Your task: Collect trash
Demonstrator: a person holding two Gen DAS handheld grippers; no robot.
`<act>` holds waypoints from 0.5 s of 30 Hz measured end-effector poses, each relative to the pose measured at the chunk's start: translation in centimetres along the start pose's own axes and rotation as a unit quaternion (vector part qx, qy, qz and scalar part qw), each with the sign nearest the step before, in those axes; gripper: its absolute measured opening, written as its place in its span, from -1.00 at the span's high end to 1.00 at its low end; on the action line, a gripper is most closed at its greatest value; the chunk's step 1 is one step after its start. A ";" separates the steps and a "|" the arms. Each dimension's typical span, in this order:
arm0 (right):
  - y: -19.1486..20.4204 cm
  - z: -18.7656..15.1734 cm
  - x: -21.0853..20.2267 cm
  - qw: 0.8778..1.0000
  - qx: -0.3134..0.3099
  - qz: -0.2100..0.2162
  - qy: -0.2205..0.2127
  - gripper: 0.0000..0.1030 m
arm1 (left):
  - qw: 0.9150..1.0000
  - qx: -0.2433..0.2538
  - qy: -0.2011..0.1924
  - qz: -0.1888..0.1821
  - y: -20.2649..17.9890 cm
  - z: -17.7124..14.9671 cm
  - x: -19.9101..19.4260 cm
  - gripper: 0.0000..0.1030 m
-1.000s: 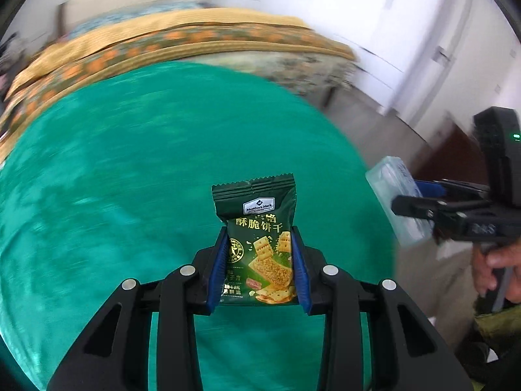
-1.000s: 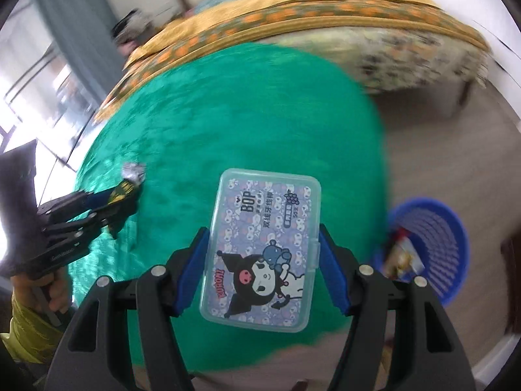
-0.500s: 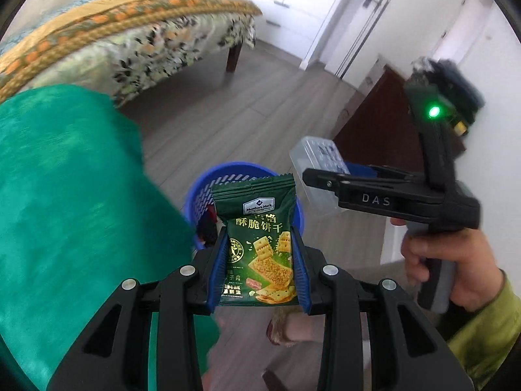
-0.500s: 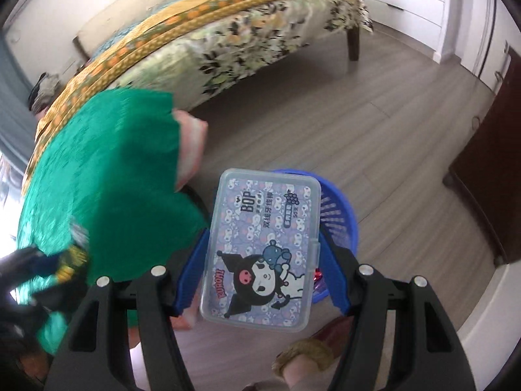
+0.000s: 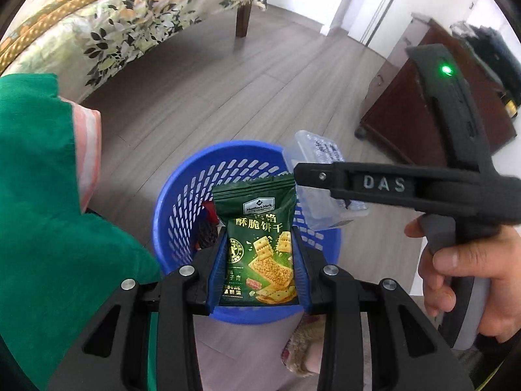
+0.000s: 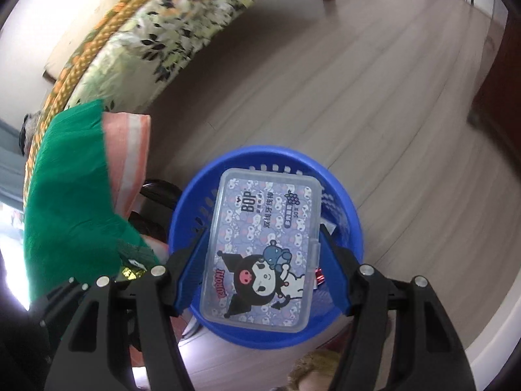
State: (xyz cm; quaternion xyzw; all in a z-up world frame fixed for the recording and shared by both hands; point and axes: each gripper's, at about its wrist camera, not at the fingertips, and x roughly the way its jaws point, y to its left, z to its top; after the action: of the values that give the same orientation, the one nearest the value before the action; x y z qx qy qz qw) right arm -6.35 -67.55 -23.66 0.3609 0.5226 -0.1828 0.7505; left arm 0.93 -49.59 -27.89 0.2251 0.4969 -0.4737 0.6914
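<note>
At nine o'clock in the left wrist view we see a green velvet cloth (image 5: 39,215) draped over the tabletop edge, and behind it, near eleven o'clock, a bed with a floral cover (image 5: 136,9).

At the centre, our left gripper (image 5: 259,260) pinches a dark green foil cracker packet (image 5: 259,241) upright between its blue-padded jaws, right above the round blue perforated plastic basket (image 5: 182,202) standing on the wooden floor. Some red and dark trash already lies in it.

Toward three o'clock, our right gripper (image 6: 260,260) hangs over the same basket. Its jaws are opening; the clear rectangular plastic floss-pick box (image 6: 260,247) sits between them, and the left pad seems to touch it while the right pad looks slightly clear.

What could go wrong, as we judge it: the box sits nearer the basket's right rim in the left wrist view, so a tilted release could bounce it off the rim onto the floor. The two grippers are near each other and could knock together. The light packet might cling to a pad or flutter sideways.

Writing we can read: the packet says "Member's Mark" with Chinese characters for crisp crackers; the box shows "BOP", "KUROMI" and a cartoon figure; the right gripper's arm reads "DAS".
</note>
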 end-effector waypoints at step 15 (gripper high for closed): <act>-1.9 -2.1 -9.2 0.995 0.049 -0.027 -0.086 -0.91 | 0.992 0.009 -0.121 0.041 -2.2 -1.7 -8.9 -0.90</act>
State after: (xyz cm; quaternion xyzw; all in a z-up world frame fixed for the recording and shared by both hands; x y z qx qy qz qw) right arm -12.49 -68.22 -16.31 0.3660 0.4562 -0.2584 0.7689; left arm -2.32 -45.44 -20.22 0.1923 0.3953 -0.4734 0.7633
